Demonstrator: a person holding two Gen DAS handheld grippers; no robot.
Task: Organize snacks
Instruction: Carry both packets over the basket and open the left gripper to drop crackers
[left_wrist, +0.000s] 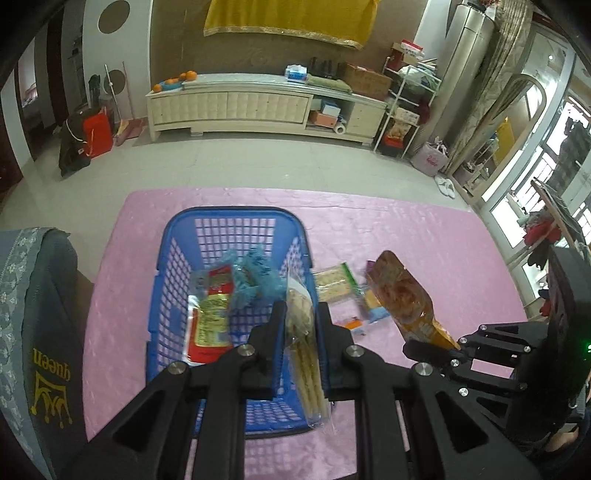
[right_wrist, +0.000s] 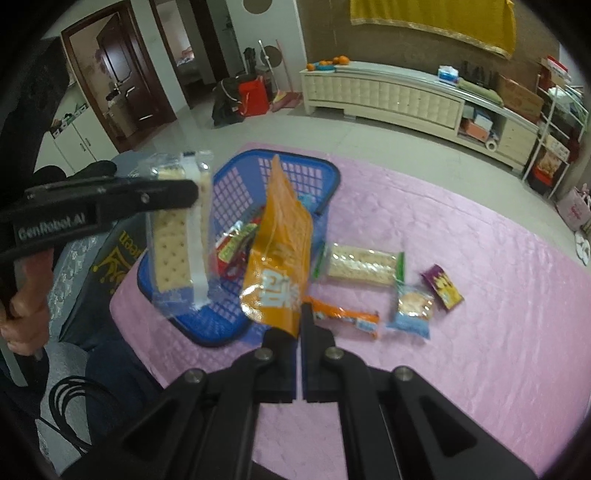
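Cracker pack (left_wrist: 301, 332): we see it clamped between the narrow fingers of the left tool (left_wrist: 300, 314), hanging above the near right rim of the blue basket (left_wrist: 166, 277).
Orange pouch (right_wrist: 275, 254): we see the right tool (right_wrist: 298, 317) closed tight on its lower corner, the pouch lifted just right of the basket.
Basket contents: a red and yellow packet (left_wrist: 210, 314) lies on the basket floor; a pale blue wrapper (left_wrist: 255, 280) sits beside it, blurred.
Snacks right of the basket: a green-edged cracker pack (right_wrist: 360, 262), an orange bar (right_wrist: 343, 317), a blue-edged biscuit bag (right_wrist: 413, 308) and a small purple packet (right_wrist: 443, 286) lie flat, near one another.
Surface: we find a pink quilted cloth (left_wrist: 424, 240) covering the tabletop, the basket resting on it.
Left of the basket: a grey cushion with a gold crown print (left_wrist: 40, 332).
Room beyond the basket: pale tiled floor (left_wrist: 258, 162), a long cream cabinet (left_wrist: 229, 107) with oranges (left_wrist: 184, 76) on top, a yellow cloth (left_wrist: 288, 18) hung above it.
Hard to make out: the lettering on the pouch is smeared; a hand (right_wrist: 26, 314) grips the left tool's handle, cut off by the frame edge.
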